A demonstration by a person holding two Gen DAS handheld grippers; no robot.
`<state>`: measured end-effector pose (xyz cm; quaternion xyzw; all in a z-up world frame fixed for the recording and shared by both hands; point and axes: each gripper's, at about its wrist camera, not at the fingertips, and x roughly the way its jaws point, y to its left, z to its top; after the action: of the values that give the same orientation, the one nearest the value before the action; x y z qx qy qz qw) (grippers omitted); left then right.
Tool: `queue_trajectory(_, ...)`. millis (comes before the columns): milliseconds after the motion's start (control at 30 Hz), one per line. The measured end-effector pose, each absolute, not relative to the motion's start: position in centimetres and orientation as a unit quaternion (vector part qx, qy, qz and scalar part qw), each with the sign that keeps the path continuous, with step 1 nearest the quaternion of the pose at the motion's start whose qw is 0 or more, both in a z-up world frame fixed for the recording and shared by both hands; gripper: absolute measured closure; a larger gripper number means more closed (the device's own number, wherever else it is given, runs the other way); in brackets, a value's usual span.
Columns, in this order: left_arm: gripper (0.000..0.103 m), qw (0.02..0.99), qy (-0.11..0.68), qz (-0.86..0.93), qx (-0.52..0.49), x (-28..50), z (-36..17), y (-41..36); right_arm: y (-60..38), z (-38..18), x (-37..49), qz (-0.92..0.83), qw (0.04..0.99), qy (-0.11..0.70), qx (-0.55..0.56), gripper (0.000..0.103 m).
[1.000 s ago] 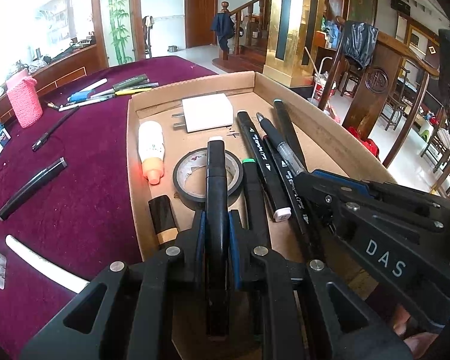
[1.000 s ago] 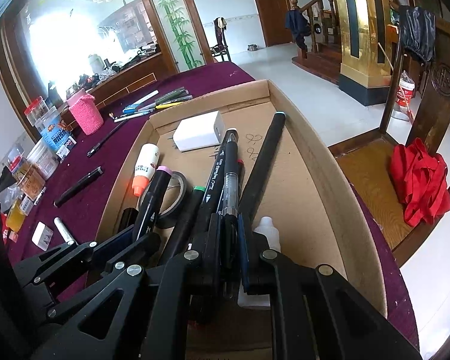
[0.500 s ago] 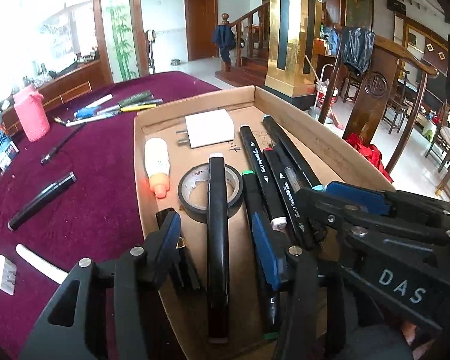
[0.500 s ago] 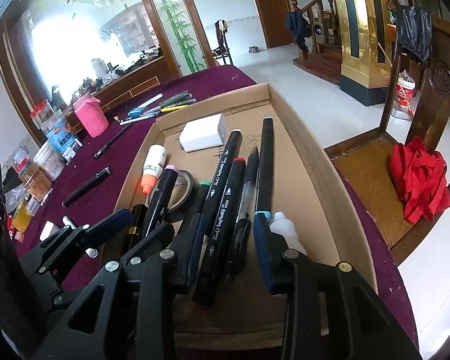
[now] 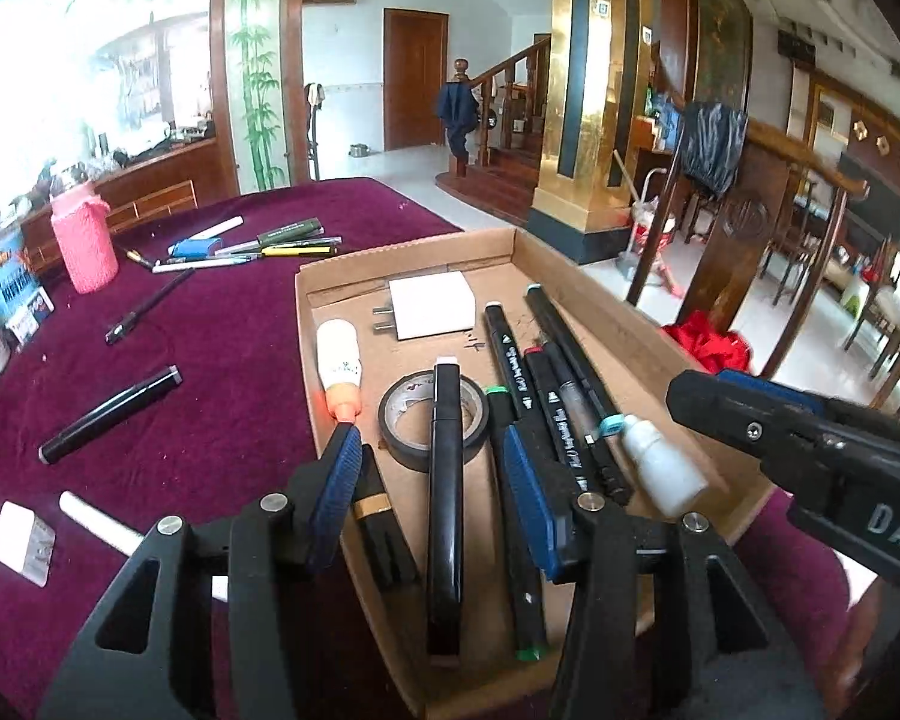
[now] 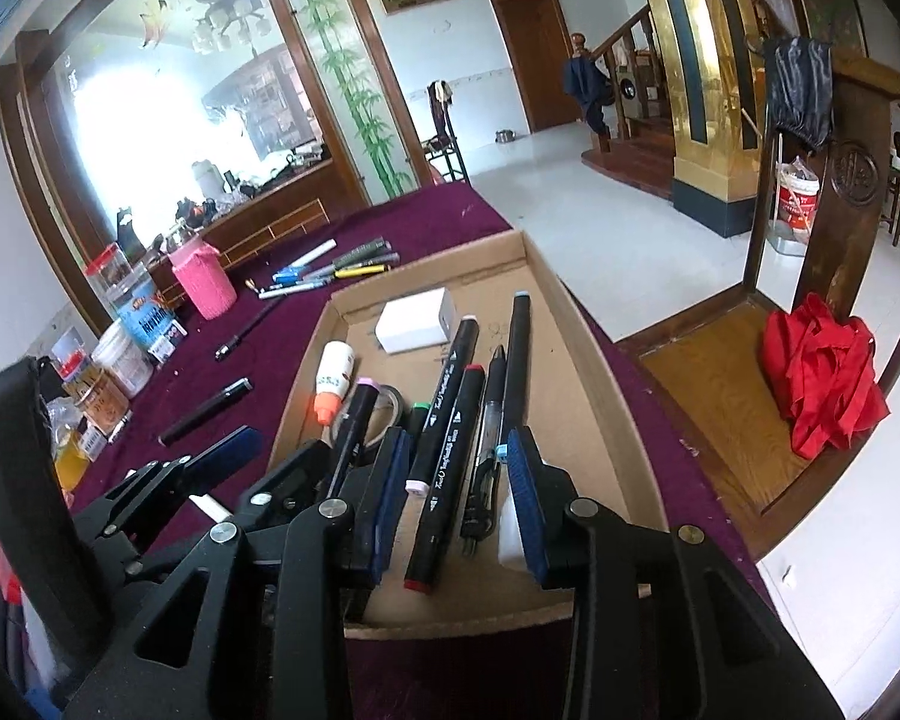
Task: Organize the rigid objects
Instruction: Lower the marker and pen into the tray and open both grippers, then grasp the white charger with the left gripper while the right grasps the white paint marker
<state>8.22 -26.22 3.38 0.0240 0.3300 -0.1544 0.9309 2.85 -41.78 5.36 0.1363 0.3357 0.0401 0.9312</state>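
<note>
A cardboard tray (image 5: 570,276) on the purple cloth holds several pens and markers, a tape roll (image 5: 402,414), a white charger (image 5: 429,306), an orange-capped white bottle (image 5: 339,366) and a small dropper bottle (image 5: 660,468). My left gripper (image 5: 426,456) hovers open above a black marker (image 5: 446,510) that lies free across the tape roll. My right gripper (image 6: 457,450) is open over a clear-barrelled pen (image 6: 489,420) and black markers (image 6: 450,420); its pads touch none of them. In the left wrist view, the right gripper (image 5: 810,450) shows at the right edge.
Loose on the cloth left of the tray lie a black marker (image 5: 111,414), a thin black pen (image 5: 150,306), a cluster of pens (image 5: 252,246), a white stick (image 5: 102,519) and a pink knitted jar (image 5: 84,246). A wooden chair with red cloth (image 6: 822,372) stands right of the table.
Both grippers went from shut to open: the left let go of the black marker, the right of the clear pen. Both items now lie in the tray, and both grippers rose and drew back.
</note>
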Motion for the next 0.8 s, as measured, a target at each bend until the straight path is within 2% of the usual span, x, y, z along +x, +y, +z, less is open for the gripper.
queue_trajectory(133,0.045,0.931,0.333,-0.149,0.014,7.5,5.0,-24.3,-41.4,6.2,2.4,0.044,0.934,0.326,0.14,0.067)
queue_trajectory(300,0.043,0.935,0.327,-0.139,0.012,6.1,6.9,-20.7,-39.1,6.6,2.2,0.07,0.933,0.327,0.132,0.066)
queue_trajectory(367,0.037,0.935,0.328,-0.133,0.012,5.6,7.1,-19.1,-38.0,6.8,2.1,0.088,0.932,0.328,0.129,0.066)
queue_trajectory(500,0.036,0.937,0.332,-0.107,-0.003,4.8,7.1,-14.5,-35.2,6.8,2.1,0.126,0.928,0.334,0.107,0.061)
queue_trajectory(800,0.036,0.933,0.351,0.016,-0.078,6.6,3.9,-1.1,-26.0,4.9,4.5,0.25,0.884,0.394,0.036,0.06)
